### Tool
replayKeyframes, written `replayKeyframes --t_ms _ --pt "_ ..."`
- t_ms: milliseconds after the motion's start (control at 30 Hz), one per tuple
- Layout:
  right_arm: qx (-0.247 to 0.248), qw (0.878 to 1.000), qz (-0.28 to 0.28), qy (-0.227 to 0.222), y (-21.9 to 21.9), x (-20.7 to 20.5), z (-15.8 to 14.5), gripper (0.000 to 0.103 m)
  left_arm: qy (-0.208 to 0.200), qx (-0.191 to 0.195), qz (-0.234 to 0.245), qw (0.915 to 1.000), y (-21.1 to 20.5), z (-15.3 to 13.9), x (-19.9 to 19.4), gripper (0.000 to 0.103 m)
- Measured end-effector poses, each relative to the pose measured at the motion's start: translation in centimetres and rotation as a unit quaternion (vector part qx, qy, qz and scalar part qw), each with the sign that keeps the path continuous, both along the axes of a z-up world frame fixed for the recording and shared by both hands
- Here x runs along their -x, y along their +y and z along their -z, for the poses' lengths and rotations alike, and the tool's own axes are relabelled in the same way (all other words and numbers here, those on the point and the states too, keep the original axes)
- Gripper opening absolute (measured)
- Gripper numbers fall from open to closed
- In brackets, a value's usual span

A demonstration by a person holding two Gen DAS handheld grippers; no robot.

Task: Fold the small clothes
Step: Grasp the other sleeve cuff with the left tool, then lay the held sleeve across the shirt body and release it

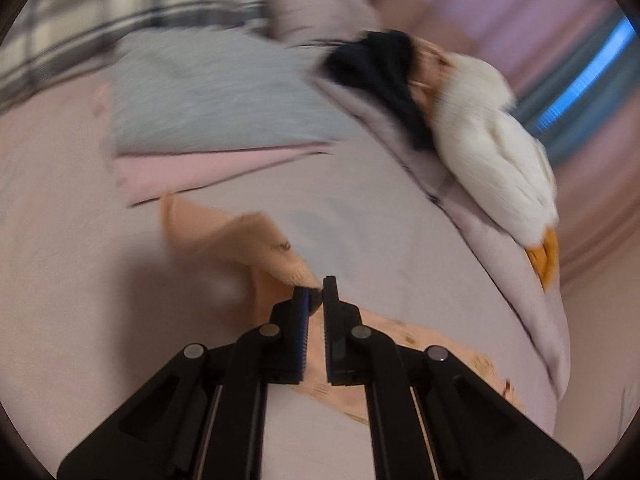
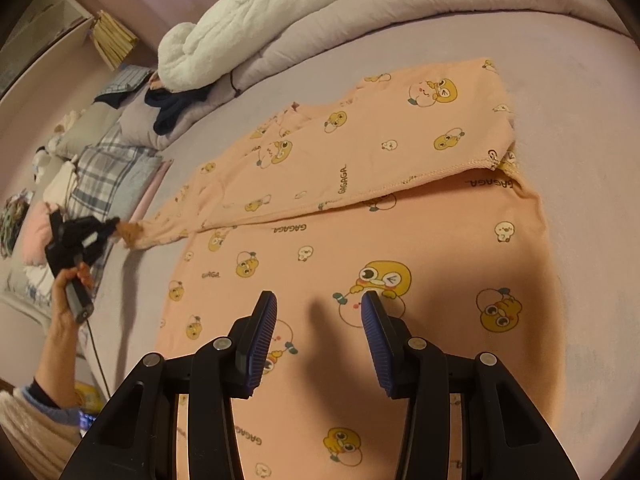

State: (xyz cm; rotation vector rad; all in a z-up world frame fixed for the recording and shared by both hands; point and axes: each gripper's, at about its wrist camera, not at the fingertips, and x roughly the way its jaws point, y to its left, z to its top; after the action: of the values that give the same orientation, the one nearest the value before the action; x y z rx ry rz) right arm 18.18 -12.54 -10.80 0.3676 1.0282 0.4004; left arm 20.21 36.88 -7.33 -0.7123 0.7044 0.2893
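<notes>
Quilt (image 2: 304,36) (white plush (image 2: 248,20) atop) borders peach shirt (image 2: 360,208); left tool (image 1: 316,292) pinches its sleeve, right tool (image 2: 319,308) spread.

"gagaga" printed repeatedly, peach top (image 2: 360,184)

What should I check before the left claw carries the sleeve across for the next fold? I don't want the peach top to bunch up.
1. Left claw shut on the sleeve cuff: ok, fabric is pinched at the tips.
2. Sleeve stretched out from the peach top: ok, pulled straight to the side.
3. Right claw holding nothing: ok, open above the body panel.
4. Earlier fold flat: ok, the upper layer's hem lies straight.
5. Bed sheet beside the top free of clutter: ok.
6. Depth of the cuff grip: cannot tell, the left view is blurred.
</notes>
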Motion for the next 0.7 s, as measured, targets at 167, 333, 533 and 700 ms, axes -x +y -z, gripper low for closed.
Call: replayKeyframes --t_ms 167,333,533,700 --pt "-0.012 1.000 0.009 -0.002 -1.0 0.4 -0.1 0.046 -0.030 -0.034 0.099 0.9941 -7.0 -2.5 -1.9 0.004" --pt "-0.031 0.999 0.019 -0.003 -1.9 0.5 -0.1 0.046 -0.055 -0.054 0.209 0.9748 -16.2 -3.8 -2.9 0.004" --pt "-0.060 0.997 0.041 0.003 -3.2 0.2 0.5 0.046 -0.055 -0.070 0.328 0.9403 -28.1 -2.4 -3.5 0.005" --pt "-0.102 0.993 0.049 0.018 -3.8 -0.4 0.5 0.046 -0.040 -0.064 0.364 0.9283 -32.0 -0.5 -2.6 0.007"
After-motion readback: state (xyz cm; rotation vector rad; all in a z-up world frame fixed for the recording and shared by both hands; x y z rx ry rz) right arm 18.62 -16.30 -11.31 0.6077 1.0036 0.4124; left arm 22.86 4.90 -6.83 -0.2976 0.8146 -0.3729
